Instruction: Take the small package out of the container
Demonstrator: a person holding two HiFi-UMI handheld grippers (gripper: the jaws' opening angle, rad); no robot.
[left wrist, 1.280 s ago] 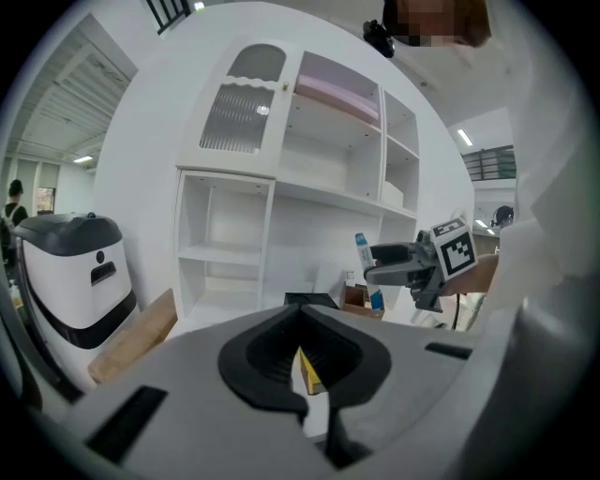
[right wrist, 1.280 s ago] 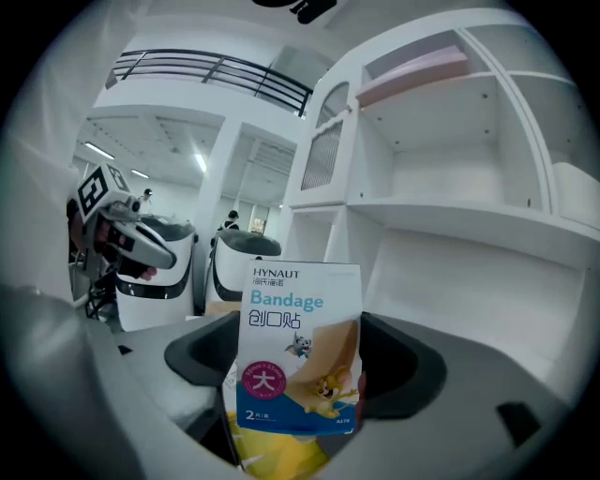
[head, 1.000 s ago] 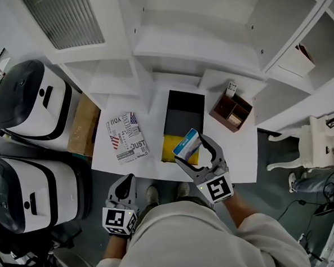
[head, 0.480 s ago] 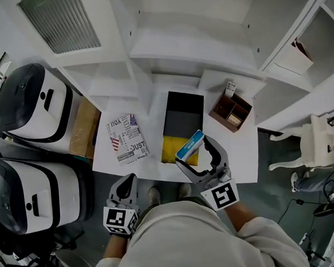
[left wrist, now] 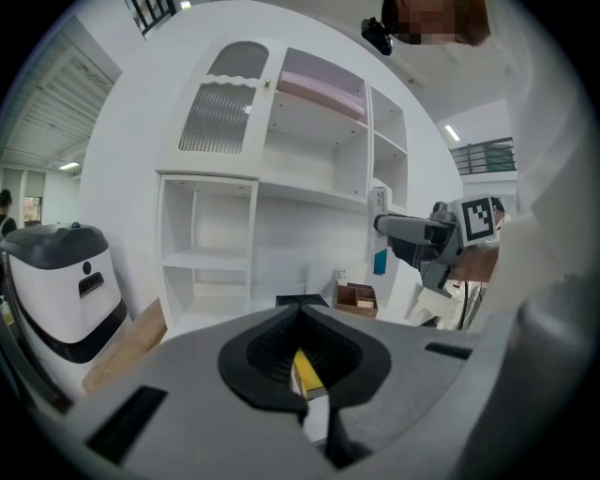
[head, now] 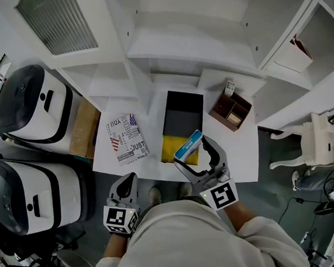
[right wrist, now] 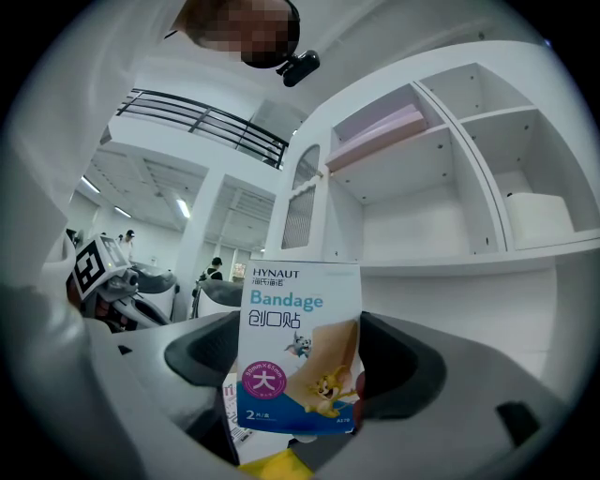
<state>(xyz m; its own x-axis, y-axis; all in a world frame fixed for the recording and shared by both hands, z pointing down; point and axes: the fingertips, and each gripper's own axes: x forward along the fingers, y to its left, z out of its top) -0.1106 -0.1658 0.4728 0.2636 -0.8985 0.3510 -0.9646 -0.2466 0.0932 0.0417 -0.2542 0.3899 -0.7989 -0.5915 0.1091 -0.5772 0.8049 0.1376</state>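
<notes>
Small package (right wrist: 301,347) gripped by right gripper (head: 191,152) jaws, hiding part of container (head: 183,116), left gripper (head: 126,184) jaws closed

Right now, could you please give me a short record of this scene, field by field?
Right gripper: the right gripper is shut on the bandage package, held up over the near end of the container
Left gripper: the left gripper is shut and empty, near the table's front edge
Container: black tray on the white table, with a yellow item at its near end
Other things: printed packet left of the container; brown organizer to its right
Task state: package lifted out, not yet set down
</notes>
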